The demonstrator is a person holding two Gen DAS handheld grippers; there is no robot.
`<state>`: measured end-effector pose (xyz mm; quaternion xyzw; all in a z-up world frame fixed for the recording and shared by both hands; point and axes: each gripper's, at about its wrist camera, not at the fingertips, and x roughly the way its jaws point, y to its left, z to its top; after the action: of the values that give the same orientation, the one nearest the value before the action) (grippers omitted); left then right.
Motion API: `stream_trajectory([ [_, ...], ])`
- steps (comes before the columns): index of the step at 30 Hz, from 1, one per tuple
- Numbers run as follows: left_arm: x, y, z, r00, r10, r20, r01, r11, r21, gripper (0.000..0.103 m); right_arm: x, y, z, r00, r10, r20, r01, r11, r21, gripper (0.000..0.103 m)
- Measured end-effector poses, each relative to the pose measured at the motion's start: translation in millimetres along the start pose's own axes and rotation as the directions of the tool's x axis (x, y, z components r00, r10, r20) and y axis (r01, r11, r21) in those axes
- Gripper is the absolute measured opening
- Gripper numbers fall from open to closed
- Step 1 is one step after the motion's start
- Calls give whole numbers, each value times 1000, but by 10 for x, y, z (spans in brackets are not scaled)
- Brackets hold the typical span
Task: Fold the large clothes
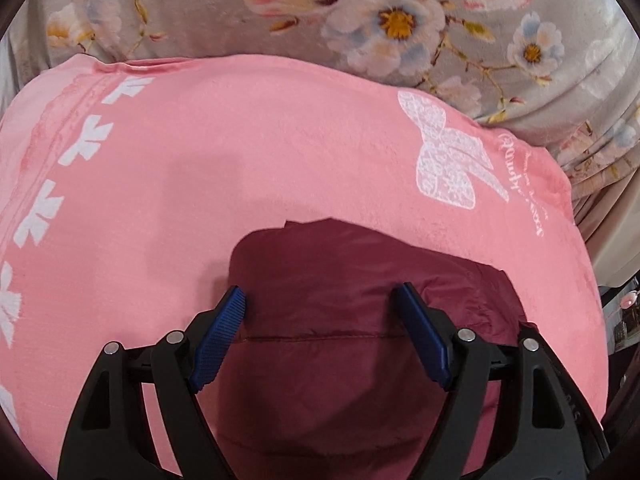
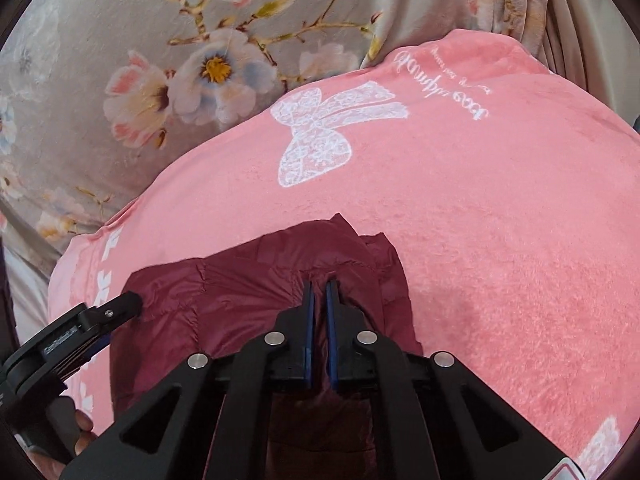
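A dark red padded jacket (image 1: 328,276) lies on a pink blanket (image 1: 240,160). My left gripper (image 1: 320,296) is open, its blue pads (image 1: 220,340) spread wide above the jacket's quilted seam, holding nothing. In the right wrist view my right gripper (image 2: 320,288) is shut on a bunched fold of the jacket (image 2: 240,292), the fabric pinched between its blue pads (image 2: 308,320). The left gripper's black body (image 2: 80,320) shows at the left of that view, at the jacket's left edge.
The pink blanket (image 2: 480,220) has a white bow print (image 2: 320,132) and white lettering. Beyond it lies a grey floral bedspread (image 2: 140,60), also in the left wrist view (image 1: 360,12). Pleated grey fabric hangs at the right (image 1: 608,152).
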<state>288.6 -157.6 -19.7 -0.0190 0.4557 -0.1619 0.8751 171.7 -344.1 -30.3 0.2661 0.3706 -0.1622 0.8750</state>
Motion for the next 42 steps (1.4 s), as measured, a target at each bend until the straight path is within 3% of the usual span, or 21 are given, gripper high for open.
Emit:
stream_trajectory([
  [6, 193, -94, -107, 997, 77, 24, -77, 997, 20, 79, 163, 20, -44, 1000, -26, 12, 26, 998, -59, 5],
  [11, 311, -80, -145, 995, 93, 35, -94, 996, 11, 89, 314, -68, -110, 1000, 1, 4, 0, 999, -46, 6],
  [20, 427, -131, -223, 989, 124, 81, -127, 991, 32, 95, 464, -157, -164, 999, 37, -9, -37, 999, -20, 5],
  [42, 484, -211, -296, 975, 175, 140, -185, 981, 65, 97, 447, -105, -180, 1000, -14, 27, 16, 999, -50, 6],
])
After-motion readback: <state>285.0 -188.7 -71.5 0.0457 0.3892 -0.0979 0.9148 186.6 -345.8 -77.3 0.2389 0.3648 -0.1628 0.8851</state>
